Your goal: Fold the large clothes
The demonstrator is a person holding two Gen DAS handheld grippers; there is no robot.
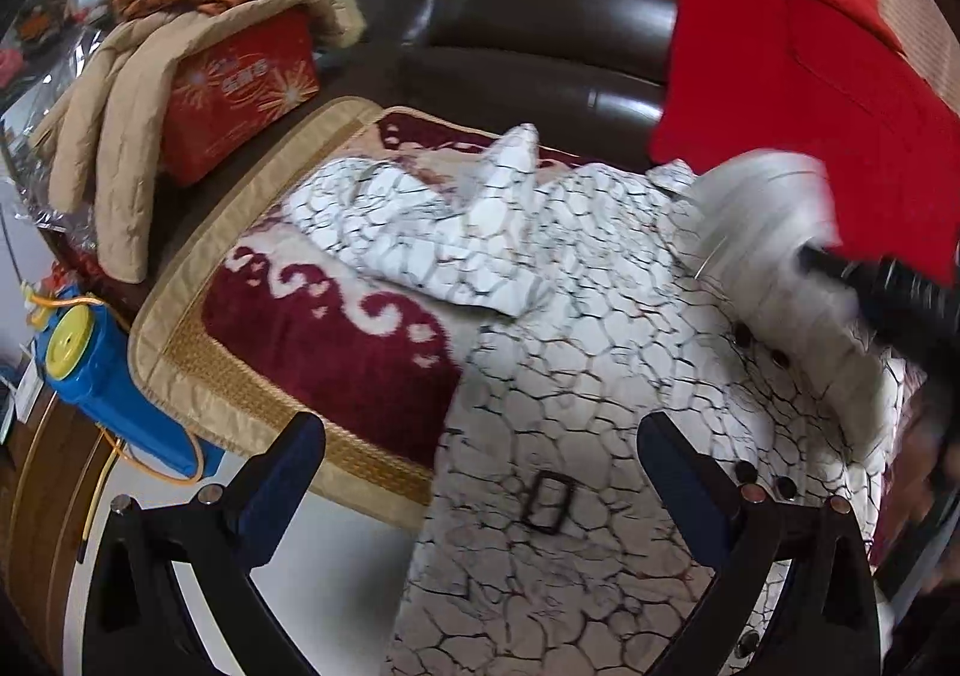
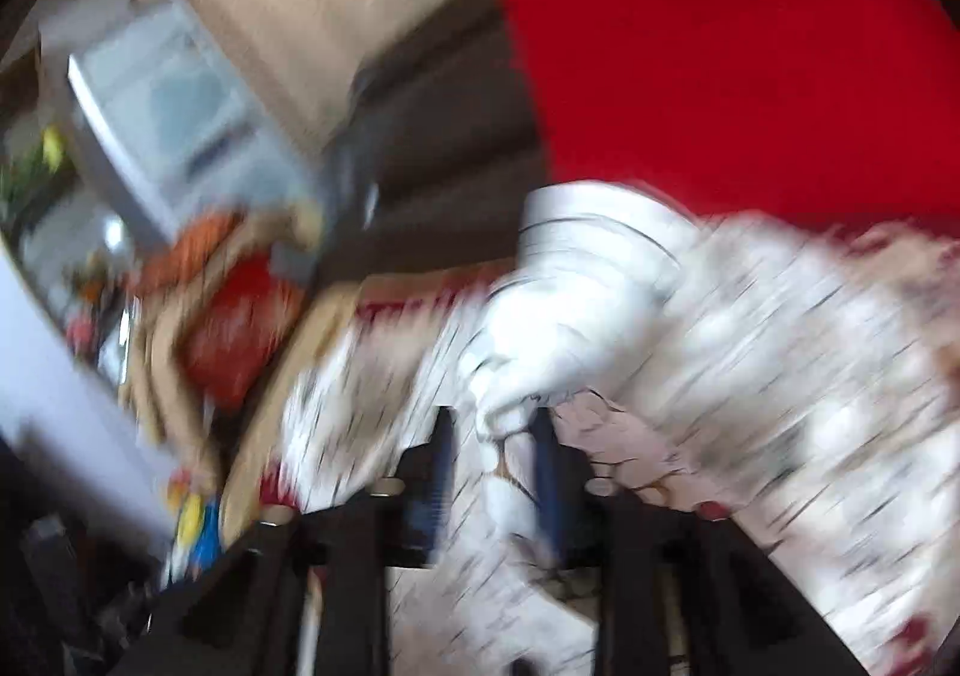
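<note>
**Two claws over a coat on a sofa.** Ahead of both claws we see a dark leather sofa (image 1: 540, 15). The white coat (image 1: 600, 346), the garment to be folded, has a dark crackle pattern. It lies spread on the seat directly below and beyond the left claw (image 1: 480, 436), with one sleeve folded across its upper part. A red garment (image 1: 810, 105) hangs beyond the coat, to the upper right of the left claw. Under the coat we find a maroon-and-beige seat mat (image 1: 330, 340), reaching past the left finger. Further to the left a beige quilted garment (image 1: 120, 147) is draped over a red box (image 1: 240, 99). Nearer that finger stands a blue container (image 1: 102, 376) with a yellow cap. A dark buckle (image 1: 547, 499) sits on the coat between the left claw's fingers. This claw gapes wide and grips nothing. In the heavily blurred right wrist view, the right claw (image 2: 492, 430) shows its fingers apart with a white fold of the coat between them. We cannot tell whether the pads press on it.
</note>
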